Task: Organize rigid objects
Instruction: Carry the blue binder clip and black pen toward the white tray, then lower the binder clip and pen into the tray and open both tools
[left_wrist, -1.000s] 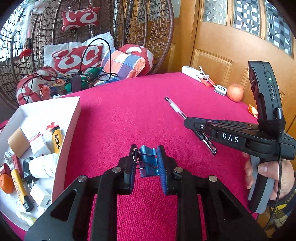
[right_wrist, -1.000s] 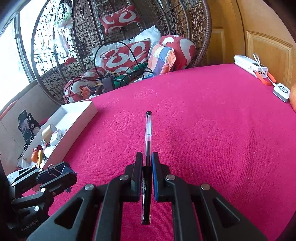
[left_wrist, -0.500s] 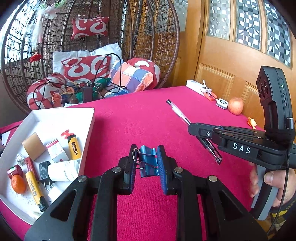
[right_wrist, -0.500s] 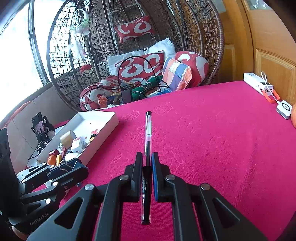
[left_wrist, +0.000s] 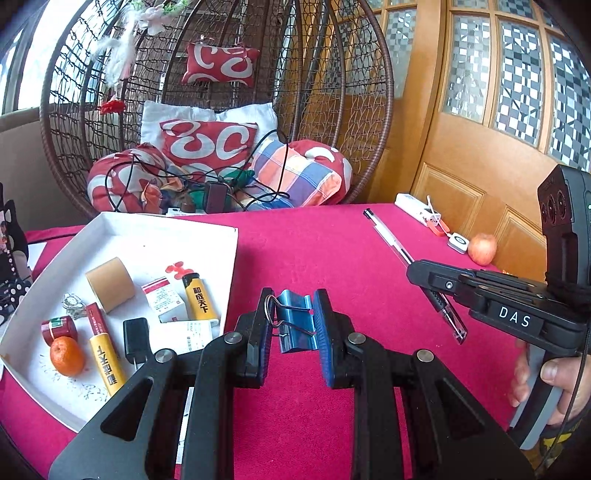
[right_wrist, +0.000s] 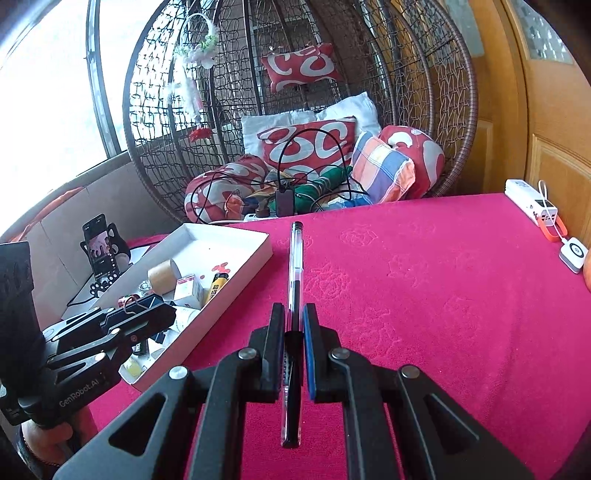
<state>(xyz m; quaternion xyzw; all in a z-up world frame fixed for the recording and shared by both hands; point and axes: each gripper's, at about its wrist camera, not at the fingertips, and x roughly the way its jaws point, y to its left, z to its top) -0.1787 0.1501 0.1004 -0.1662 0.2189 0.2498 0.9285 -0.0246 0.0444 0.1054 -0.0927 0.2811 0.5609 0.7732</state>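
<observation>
My left gripper (left_wrist: 293, 317) is shut on a blue binder clip (left_wrist: 295, 325) and holds it above the red tablecloth, just right of the white box (left_wrist: 122, 225). My right gripper (right_wrist: 294, 325) is shut on a clear black-ink pen (right_wrist: 295, 273) that points forward, above the cloth. In the left wrist view the right gripper (left_wrist: 424, 275) and the pen (left_wrist: 391, 243) are at the right. In the right wrist view the left gripper (right_wrist: 155, 314) hangs over the box's (right_wrist: 236, 277) near end.
The box holds a tape roll (left_wrist: 109, 284), lighters (left_wrist: 197, 299), a small orange (left_wrist: 66, 356), a charger plug (left_wrist: 135, 339) and small cartons. A power bank (left_wrist: 417, 212), white puck (left_wrist: 458, 242) and apple (left_wrist: 482, 249) lie at the table's right edge. A wicker chair with cushions (left_wrist: 210, 144) stands behind.
Both grippers have risen and tilted up with their loads still held. The left gripper has moved closer to the white box, which now shows more fully.
</observation>
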